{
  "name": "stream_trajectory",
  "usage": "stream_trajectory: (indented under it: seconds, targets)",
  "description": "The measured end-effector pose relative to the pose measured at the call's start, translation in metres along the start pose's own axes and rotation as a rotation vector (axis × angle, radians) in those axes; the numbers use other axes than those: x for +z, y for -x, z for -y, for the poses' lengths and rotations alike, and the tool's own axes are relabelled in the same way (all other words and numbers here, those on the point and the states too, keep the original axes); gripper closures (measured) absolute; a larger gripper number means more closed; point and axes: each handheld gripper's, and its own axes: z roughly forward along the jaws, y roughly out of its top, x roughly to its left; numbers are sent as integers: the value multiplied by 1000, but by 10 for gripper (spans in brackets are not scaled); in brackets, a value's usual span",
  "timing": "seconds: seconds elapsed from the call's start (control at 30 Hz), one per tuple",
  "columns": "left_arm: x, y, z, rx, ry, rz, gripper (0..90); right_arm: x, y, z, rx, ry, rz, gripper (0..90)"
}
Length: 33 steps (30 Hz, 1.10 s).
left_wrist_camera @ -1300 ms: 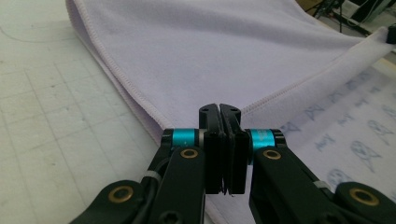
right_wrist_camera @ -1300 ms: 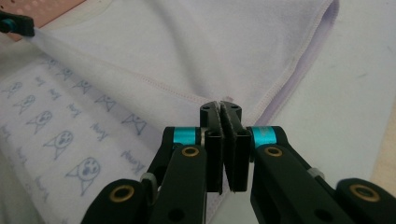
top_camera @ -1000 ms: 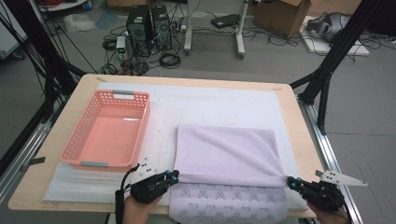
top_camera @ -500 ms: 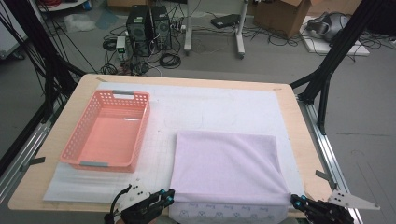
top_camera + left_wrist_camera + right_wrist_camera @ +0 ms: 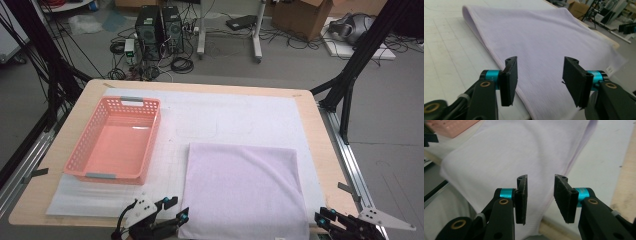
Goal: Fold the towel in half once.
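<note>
Folded lilac towel (image 5: 245,192): soft, light, limp; grasp near corners. Left gripper (image 5: 539,75), right gripper (image 5: 540,195) just opened, released, nothing between jaws.

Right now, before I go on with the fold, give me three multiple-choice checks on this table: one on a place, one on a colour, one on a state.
1. Where does the basket sit relative to the folded cloth?
A. To its left
B. On top of it
C. To its right

2. What colour is the basket?
A. Blue
B. Salmon pink
C. Green

3. How do the jaws of the left tool stand?
A. Clamped on the cloth
C. Clamped on the basket
B. Apart, nothing pinched

Answers: 1 A, the high view shows the basket left of the cloth, apart from it. 2 B, its mesh walls are pink. 3 B, the left gripper view shows a gap between the pads, the cloth lying beyond.
</note>
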Motion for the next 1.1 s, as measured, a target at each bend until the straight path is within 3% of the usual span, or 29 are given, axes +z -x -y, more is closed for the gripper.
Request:
stream_trajectory:
  seconds: [0.17,0.47,0.6,0.77,0.93,1.0,1.1]
  targets:
    - [20,-10,-9,21,-5,-21,459,9,9,-5,0,-9,53,678]
    - [46,-35,-34,-1,11,1,521,38,21,-28,-52,-28,114,743]
    - [56,-46,-46,-10,16,27,534,63,27,-49,-44,-40,100,727]
    - [64,-58,-46,-9,-2,30,513,96,28,-64,-71,-61,77,705]
    - [77,-70,-55,-20,-12,3,453,125,33,-76,-69,-82,82,649]
    - [84,-74,-60,-14,-12,-12,444,134,38,-80,-65,-82,79,651]
    - [92,-80,-67,-5,-6,-15,453,150,46,-89,-96,-118,89,701]
